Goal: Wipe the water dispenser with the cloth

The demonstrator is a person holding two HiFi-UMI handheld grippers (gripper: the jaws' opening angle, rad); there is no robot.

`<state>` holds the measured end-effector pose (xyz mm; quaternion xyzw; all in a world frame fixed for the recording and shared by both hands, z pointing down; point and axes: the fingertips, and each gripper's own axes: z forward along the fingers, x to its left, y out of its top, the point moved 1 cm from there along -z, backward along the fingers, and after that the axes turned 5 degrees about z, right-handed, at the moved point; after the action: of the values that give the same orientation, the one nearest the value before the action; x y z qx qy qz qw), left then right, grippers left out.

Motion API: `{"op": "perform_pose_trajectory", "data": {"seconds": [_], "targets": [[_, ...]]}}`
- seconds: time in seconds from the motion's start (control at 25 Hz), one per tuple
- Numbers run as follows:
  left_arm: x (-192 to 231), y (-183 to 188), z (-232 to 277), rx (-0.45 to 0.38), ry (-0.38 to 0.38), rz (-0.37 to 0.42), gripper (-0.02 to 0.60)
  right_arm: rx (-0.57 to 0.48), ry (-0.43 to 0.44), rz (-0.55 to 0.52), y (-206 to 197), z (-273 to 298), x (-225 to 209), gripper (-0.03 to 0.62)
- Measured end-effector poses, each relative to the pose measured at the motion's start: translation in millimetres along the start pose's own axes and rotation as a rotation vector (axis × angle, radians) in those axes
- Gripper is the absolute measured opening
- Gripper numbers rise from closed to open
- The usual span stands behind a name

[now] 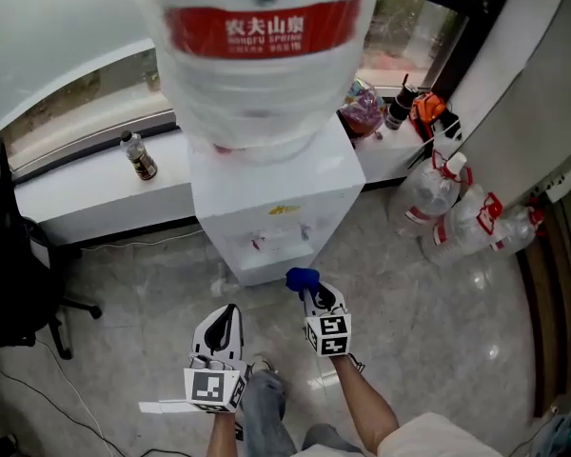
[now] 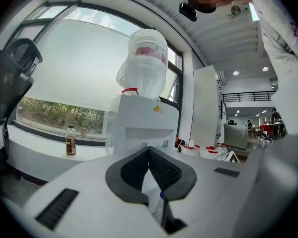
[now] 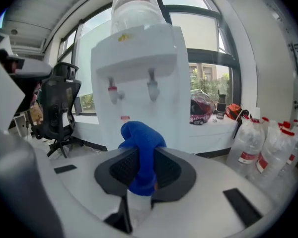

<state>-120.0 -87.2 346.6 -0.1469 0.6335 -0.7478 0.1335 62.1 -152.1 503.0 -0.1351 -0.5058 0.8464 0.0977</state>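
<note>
Just short of the water dispenser (image 1: 271, 193), the right gripper (image 1: 311, 293) clamped the blue cloth (image 1: 302, 277), the left gripper (image 1: 228, 314) sat closed and empty; wiping had apparently not begun.

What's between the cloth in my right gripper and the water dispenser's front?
Nothing. The right gripper view shows the blue cloth facing the water dispenser with a bare stretch between; the head view agrees.

Blue cloth (image 3: 139, 140), white water dispenser (image 1: 287, 187), red-labelled clear bottle (image 1: 263, 74)
</note>
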Motion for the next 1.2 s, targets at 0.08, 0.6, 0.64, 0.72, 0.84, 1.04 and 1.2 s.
{"op": "perform_pose_trajectory", "data": {"seconds": [0.08,0.6,0.64,0.72,0.84,1.04,1.2], "targets": [[2,28,-13,0.020,-0.002,-0.021,0.011,0.001,0.015,-0.024,40,-23,16,0.080],[37,191,-32,0.051,-0.049,-0.093,0.011,0.003,0.096,-0.098,239,-119,115,0.080],[38,199,-32,0.040,-0.053,-0.089,0.011,-0.013,0.092,-0.097,249,-121,118,0.080],[35,214,-35,0.021,-0.066,-0.071,0.011,-0.046,0.086,-0.089,266,-128,123,0.080],[16,233,-42,0.008,-0.094,-0.048,0.011,-0.092,0.084,-0.081,287,-149,121,0.080],[-35,243,-55,0.037,-0.127,-0.052,0.011,-0.138,0.092,-0.063,314,-198,101,0.080],[-79,252,-68,0.034,-0.124,-0.040,0.011,-0.177,0.113,-0.072,319,-247,89,0.080]]}}
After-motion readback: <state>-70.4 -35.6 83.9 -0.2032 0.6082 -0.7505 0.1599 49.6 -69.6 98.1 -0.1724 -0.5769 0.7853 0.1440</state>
